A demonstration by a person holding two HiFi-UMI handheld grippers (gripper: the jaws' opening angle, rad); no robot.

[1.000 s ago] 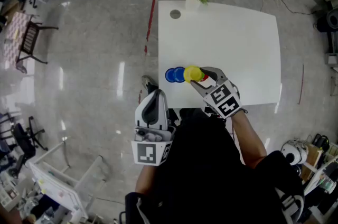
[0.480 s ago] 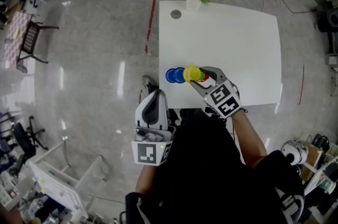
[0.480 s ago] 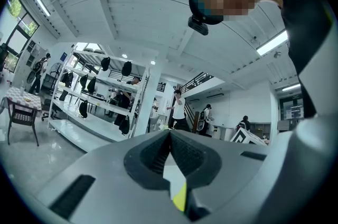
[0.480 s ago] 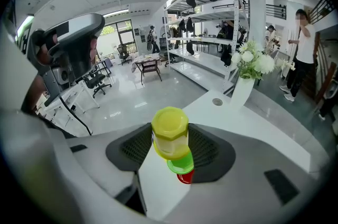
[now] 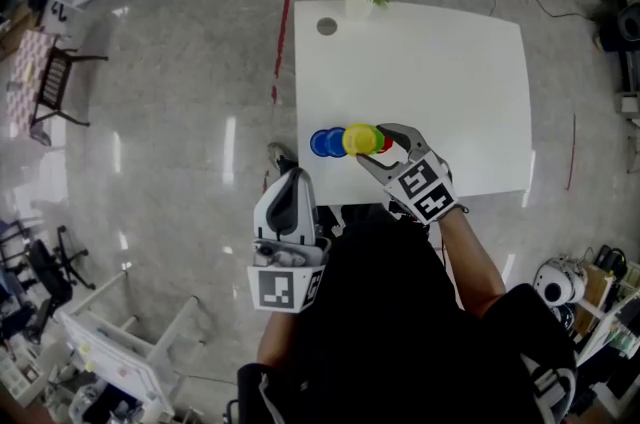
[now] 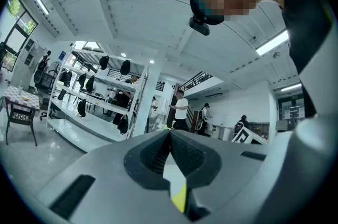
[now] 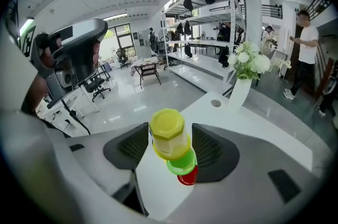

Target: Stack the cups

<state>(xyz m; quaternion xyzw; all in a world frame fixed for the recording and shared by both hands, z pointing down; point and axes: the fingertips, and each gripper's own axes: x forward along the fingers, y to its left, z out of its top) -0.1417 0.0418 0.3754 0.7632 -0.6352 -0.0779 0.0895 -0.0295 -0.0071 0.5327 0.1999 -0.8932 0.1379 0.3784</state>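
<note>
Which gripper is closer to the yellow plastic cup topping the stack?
Right. The right gripper, jaws just opened wider, straddles the yellow plastic cup; the left gripper hangs shut, off the white table, near the person's body.

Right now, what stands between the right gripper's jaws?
The cup stack: yellow, green, red. The right gripper has just been opening its jaws around it, as the right gripper view shows.

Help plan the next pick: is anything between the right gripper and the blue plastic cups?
Yes. The stack of yellow, green and red plastic cups stands between the right gripper's just-opened jaws; the blue cups lie beyond it.
</note>
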